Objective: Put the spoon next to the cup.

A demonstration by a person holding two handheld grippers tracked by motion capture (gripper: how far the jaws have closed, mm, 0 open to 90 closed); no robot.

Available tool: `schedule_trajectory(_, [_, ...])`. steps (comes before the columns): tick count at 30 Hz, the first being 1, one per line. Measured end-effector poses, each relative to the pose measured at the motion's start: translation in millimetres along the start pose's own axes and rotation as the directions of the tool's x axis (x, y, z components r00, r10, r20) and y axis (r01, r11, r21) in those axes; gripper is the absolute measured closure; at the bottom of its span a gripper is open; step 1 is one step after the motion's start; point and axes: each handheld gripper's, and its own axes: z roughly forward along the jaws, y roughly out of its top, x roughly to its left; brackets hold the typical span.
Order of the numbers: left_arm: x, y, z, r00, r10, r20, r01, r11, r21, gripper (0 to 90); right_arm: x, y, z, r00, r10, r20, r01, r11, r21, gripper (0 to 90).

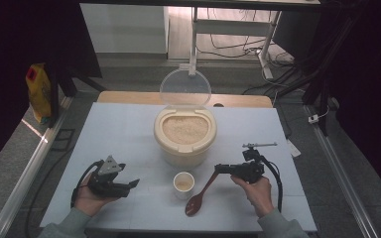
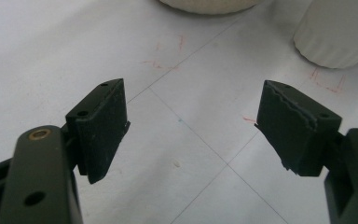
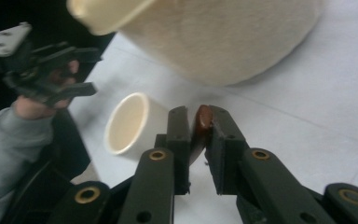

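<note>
Wide white counter (image 1: 129,134) spread out below, and at its far middle sits the big cream rice bin (image 1: 184,136), clear lid (image 1: 185,88) tipped up behind it, rice (image 1: 185,129) level inside. Off the counter's left edge, on the floor, there's a yellow bag (image 1: 38,91). Down at the near left, the left gripper (image 2: 191,123) rests in the person's left hand (image 1: 87,198), jaws spread wide apart with bare counter between them. Over on the right, the right gripper (image 3: 200,135) in the right hand (image 1: 255,191) has its jaws clenched on the handle end of a brown spoon (image 1: 201,195); the spoon slopes down-left, bowl low by the counter. Just left of that bowl stands a small cream cup (image 1: 183,184), in front of the bin.
</note>
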Motion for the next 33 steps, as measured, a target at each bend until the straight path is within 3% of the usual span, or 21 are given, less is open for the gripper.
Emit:
schedule_trajectory(5, [-0.5, -0.4, 0.3, 1.0, 0.006, -0.005, -0.006, 1.0, 0.003, 23.9, -10.1, 1.9, 12.1, 0.9972, 0.003, 0.075, -0.003, 1.0, 0.01, 72.0])
schedule_trajectory(11, [-0.4, -0.7, 0.3, 1.0, 0.006, -0.006, -0.006, 1.0, 0.004, 23.9, -8.7, 3.3, 16.6, 0.98, -0.051, 0.192, 0.052, 0.999, -0.002, 59.4])
schedule_trajectory(16, [-0.6, -0.7, 0.5, 1.0, 0.006, -0.007, -0.006, 1.0, 0.005, 23.9, -8.5, 4.8, 14.5, 0.9739, -0.074, 0.215, 0.079, 0.997, -0.015, 56.6])
schedule_trajectory(24, [-0.8, -1.1, 0.3, 1.0, 0.006, -0.007, -0.006, 1.0, 0.005, 23.8, -11.4, 9.9, 22.0, 0.9506, -0.102, 0.293, 0.109, 0.994, -0.005, 49.1])
schedule_trajectory(28, [-0.6, -1.3, 0.0, 1.0, 0.006, -0.007, -0.006, 1.0, 0.004, 23.8, -14.4, 12.8, 21.8, 0.9504, -0.094, 0.296, 0.105, 0.994, -0.02, 49.4])
schedule_trajectory(33, [-0.4, -1.5, -0.8, 1.0, 0.005, -0.006, -0.005, 1.0, -0.001, 23.8, -8.6, 8.0, 15.2, 0.9463, -0.136, 0.293, 0.148, 0.989, -0.017, 49.4])
